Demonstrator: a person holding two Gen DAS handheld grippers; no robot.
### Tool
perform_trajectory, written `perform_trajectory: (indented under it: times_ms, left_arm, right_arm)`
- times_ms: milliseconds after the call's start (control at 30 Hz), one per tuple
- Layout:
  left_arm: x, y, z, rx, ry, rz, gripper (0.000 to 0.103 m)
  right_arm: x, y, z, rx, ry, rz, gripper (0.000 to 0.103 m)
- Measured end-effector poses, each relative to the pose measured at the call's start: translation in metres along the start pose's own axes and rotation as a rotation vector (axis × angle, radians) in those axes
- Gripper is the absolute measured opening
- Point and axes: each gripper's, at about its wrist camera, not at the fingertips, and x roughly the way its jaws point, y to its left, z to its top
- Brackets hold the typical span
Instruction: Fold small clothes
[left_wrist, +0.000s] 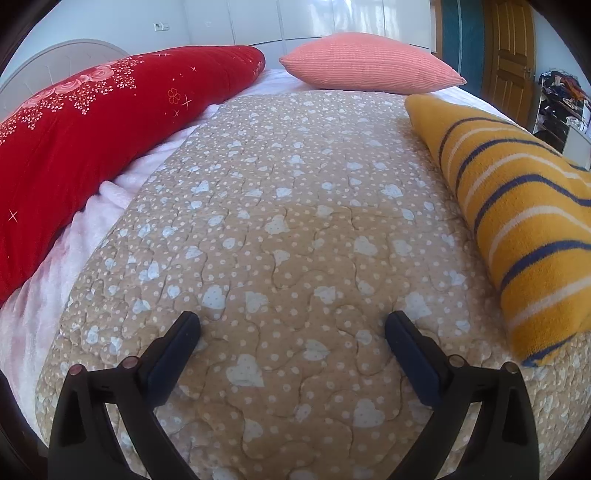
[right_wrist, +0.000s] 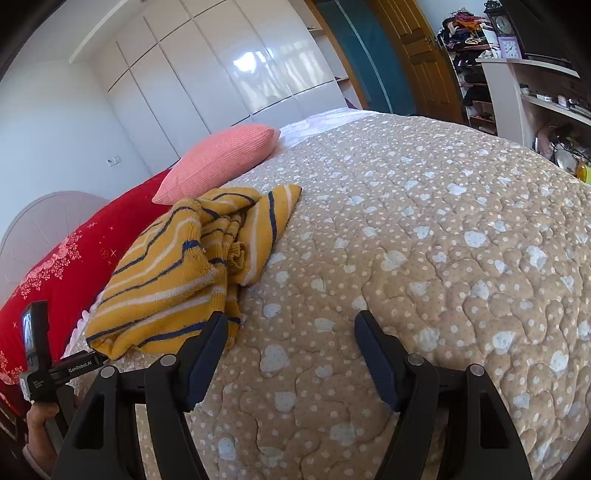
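A small mustard-yellow knitted garment (right_wrist: 184, 266) with navy and white stripes lies bunched on the beige heart-patterned quilt (right_wrist: 424, 258). In the left wrist view the same garment (left_wrist: 517, 221) stretches along the right side. My left gripper (left_wrist: 291, 321) hovers open over bare quilt (left_wrist: 288, 221), nothing between its fingers. My right gripper (right_wrist: 291, 321) is open too; its left finger (right_wrist: 207, 350) sits just at the garment's near edge, and only quilt shows between the fingers.
A long red floral pillow (left_wrist: 92, 140) lies along the left of the bed, a pink pillow (left_wrist: 369, 62) at the far end. A hand with the left tool (right_wrist: 40, 369) shows at the lower left. White wardrobes (right_wrist: 221, 74), a wooden door and cluttered shelves (right_wrist: 535, 92) stand beyond.
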Motion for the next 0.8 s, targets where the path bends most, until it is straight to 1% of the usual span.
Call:
perform_trajectory:
  times_ms: [800]
  left_arm:
    - [-0.0003, 0.0001, 0.0, 0.004, -0.001, 0.0, 0.101]
  right_arm:
    - [0.0057, 0.0034, -0.0002, -0.021, 0.006, -0.032, 0.075]
